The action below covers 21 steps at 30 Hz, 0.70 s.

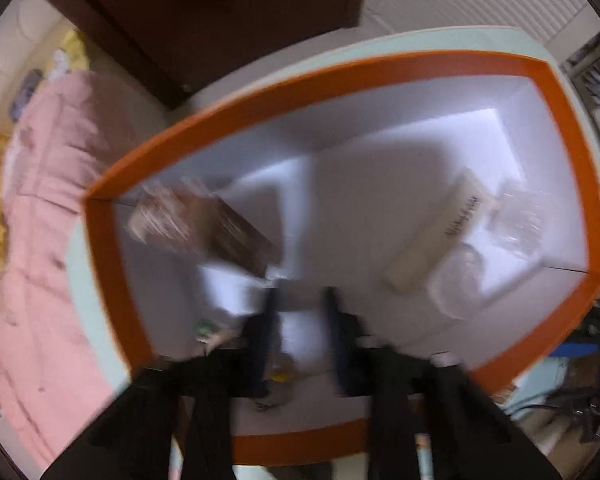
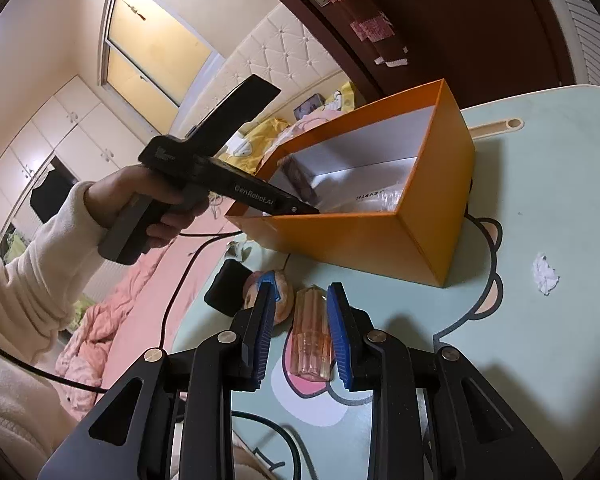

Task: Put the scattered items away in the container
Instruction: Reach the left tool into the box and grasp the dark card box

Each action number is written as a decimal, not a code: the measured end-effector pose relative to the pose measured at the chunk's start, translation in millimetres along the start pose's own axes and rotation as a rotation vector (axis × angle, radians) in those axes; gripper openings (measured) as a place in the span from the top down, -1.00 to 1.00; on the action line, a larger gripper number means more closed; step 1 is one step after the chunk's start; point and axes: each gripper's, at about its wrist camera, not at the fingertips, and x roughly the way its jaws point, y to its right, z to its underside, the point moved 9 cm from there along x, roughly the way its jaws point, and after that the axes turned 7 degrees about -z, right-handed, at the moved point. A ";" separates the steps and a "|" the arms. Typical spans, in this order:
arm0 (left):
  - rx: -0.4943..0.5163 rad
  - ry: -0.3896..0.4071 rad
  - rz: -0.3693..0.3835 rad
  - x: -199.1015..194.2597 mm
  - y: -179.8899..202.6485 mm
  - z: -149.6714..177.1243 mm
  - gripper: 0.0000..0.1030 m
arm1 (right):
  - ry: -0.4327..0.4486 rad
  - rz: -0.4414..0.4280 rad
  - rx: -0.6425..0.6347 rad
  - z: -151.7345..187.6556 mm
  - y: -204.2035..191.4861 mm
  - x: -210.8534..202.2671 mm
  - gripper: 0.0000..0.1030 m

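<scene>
Orange box (image 2: pixel 380 236) stands open on the pale green table (image 2: pixel 540 360), white inside, so things can be dropped in from above. The left gripper (image 1: pixel 300 300) reaches over the near rim into the box, fingers spread apart with white floor showing between them; nothing seems gripped, though that view is blurred. In the right view a hand (image 2: pixel 148 204) holds this gripper nose-down over the box edge.

Already in the box: a brown packet (image 1: pixel 220 228) at the left end, a long cream box (image 1: pixel 440 232) and a clear plastic wrapper (image 1: pixel 516 216) at the right end.

Right gripper (image 2: pixel 300 320) hangs low over the table, wide open, fingers straddling a pink ribbed bottle (image 2: pixel 310 344) that lies lengthwise between them, lined up for a pinch across its narrow side; no contact can be confirmed.

Outside the box on the table: a black pouch (image 2: pixel 226 288), a round pink thing (image 2: pixel 284 300) half hidden by the finger, and a crumpled white paper (image 2: pixel 545 274) well apart to the right.
</scene>
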 end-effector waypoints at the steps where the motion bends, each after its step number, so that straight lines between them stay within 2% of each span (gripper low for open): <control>1: 0.000 0.012 -0.003 -0.3 0.0 0.8 0.81 | 0.000 -0.001 0.004 0.3 0.5 0.4 0.45; 4: -0.029 0.030 0.021 -2.0 -3.3 3.7 0.81 | -0.004 -0.003 0.012 1.5 1.8 1.0 0.45; 5: -0.042 0.046 0.030 -4.7 -5.4 3.8 0.75 | -0.003 -0.004 0.013 1.4 1.9 0.5 0.45; 7: -0.075 0.083 0.030 -11.8 -11.7 3.7 0.40 | -0.001 -0.005 0.013 1.0 2.2 -0.5 0.45; 8: -0.097 0.106 0.022 -16.1 -16.1 3.3 0.04 | -0.001 -0.006 0.015 0.8 2.4 -0.5 0.45; 9: -0.119 0.130 0.013 -20.4 -20.6 3.0 -0.13 | -0.003 -0.007 0.018 0.9 3.1 -0.3 0.45; 15: -0.259 0.244 -0.015 -24.6 -37.6 0.8 -0.19 | -0.013 -0.013 0.023 2.4 4.6 0.8 0.45; 17: -0.269 0.250 -0.011 -19.8 -36.2 -0.8 -0.19 | -0.016 -0.015 0.025 2.9 5.0 0.9 0.45; 18: -0.265 0.255 -0.010 -18.1 -35.1 -4.6 0.01 | -0.017 -0.015 0.026 3.2 5.1 1.0 0.45; 19: -0.254 0.268 -0.043 -16.6 -34.7 -10.0 0.13 | -0.018 -0.014 0.026 3.2 5.2 0.8 0.45; 20: -0.254 0.279 -0.045 -18.2 -34.4 -11.9 0.24 | -0.018 -0.015 0.025 3.3 5.3 0.5 0.45; 21: -0.257 0.289 -0.037 -20.5 -34.1 -12.7 0.25 | -0.018 -0.015 0.025 3.3 5.2 0.4 0.45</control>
